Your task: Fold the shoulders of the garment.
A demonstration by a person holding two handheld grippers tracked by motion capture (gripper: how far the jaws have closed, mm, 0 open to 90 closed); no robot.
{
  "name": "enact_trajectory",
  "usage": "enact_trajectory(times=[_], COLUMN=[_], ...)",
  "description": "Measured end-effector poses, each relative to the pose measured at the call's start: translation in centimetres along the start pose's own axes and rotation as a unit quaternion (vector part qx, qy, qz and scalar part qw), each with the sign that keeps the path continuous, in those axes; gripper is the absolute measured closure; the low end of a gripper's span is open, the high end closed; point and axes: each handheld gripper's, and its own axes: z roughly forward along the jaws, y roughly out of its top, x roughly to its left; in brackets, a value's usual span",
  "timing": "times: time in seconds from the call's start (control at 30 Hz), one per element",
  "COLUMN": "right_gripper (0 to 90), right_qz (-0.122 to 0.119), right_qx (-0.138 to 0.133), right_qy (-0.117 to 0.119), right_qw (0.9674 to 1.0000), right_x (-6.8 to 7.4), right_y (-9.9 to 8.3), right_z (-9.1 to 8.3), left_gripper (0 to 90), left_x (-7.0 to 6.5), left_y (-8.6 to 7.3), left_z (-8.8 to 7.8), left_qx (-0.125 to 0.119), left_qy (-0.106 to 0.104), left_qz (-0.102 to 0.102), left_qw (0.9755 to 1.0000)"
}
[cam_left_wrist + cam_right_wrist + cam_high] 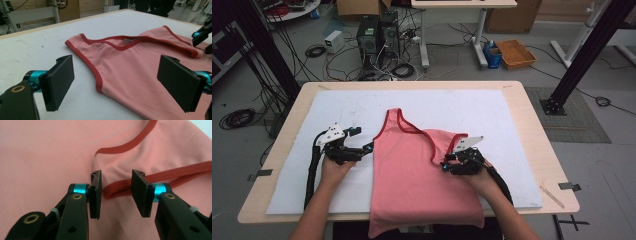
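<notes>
A pink tank top [417, 175] lay flat on the bench, its red strap between the right gripper's [116, 192] partly open fingers, left gripper [117, 82] wide open and empty; closing squarely on the trim seemed wisest.

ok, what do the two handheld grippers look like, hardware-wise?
Both alike: the left gripper and right gripper have black bodies, each topped by a grey three-cornered plate. Flat black rectangular fingers sit on cyan collars, with brass-ringed pivots. A thick black cable trails from each. Forearms bare.
</notes>
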Motion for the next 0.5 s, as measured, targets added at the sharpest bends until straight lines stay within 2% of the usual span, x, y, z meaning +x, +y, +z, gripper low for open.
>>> enact_trajectory(times=[0.07, 0.1, 0.13, 0.17, 0.2, 0.23, 0.27, 0.5], right_gripper=[63.5, 63.5, 67.4, 74.8, 74.8, 80.4, 86.7, 87.7], right_qz=[-0.025, -0.025, -0.03, -0.04, -0.04, -0.04, -0.046, -0.046], right_qx=[-0.018, -0.018, -0.017, 0.001, 0.001, 0.01, 0.008, 0.009], right_qy=[0.004, 0.004, 0.007, 0.009, 0.009, 0.008, 0.005, 0.007], right_qw=[0.9995, 0.9995, 0.9994, 0.9992, 0.9992, 0.9991, 0.9989, 0.9989], right_x=[0.8, 0.8, 1.02, 1.24, 1.24, 1.22, 1.17, 1.16], right_y=[0.32, 0.32, 0.44, 0.46, 0.46, 0.38, 0.18, -0.17], right_z=[-0.08, -0.08, 0.03, 0.5, 0.5, 0.72, 0.81, -0.07], left_gripper=[14.3, 14.3, 14.3, 14.3, 14.3, 14.3, 14.3, 14.3], left_x=[0.05, 0.07, 0.08, 0.06, 0.06, 0.04, 0.0, -0.03], left_y=[0.0, -0.01, -0.01, -0.01, -0.01, 0.0, 0.0, 0.0], left_z=[-0.02, -0.02, -0.03, -0.03, -0.03, -0.03, 0.0, 0.0], left_qx=[0.0, -0.001, -0.001, -0.001, -0.001, -0.001, -0.001, -0.001], left_qy=[0.001, 0.001, 0.0, 0.0, 0.0, 0.0, 0.001, 0.001], left_qz=[-0.001, -0.002, -0.003, -0.004, -0.004, -0.001, 0.001, 0.002], left_qw=[1.0, 1.0, 1.0, 1.0, 1.0, 1.0, 1.0, 1.0])
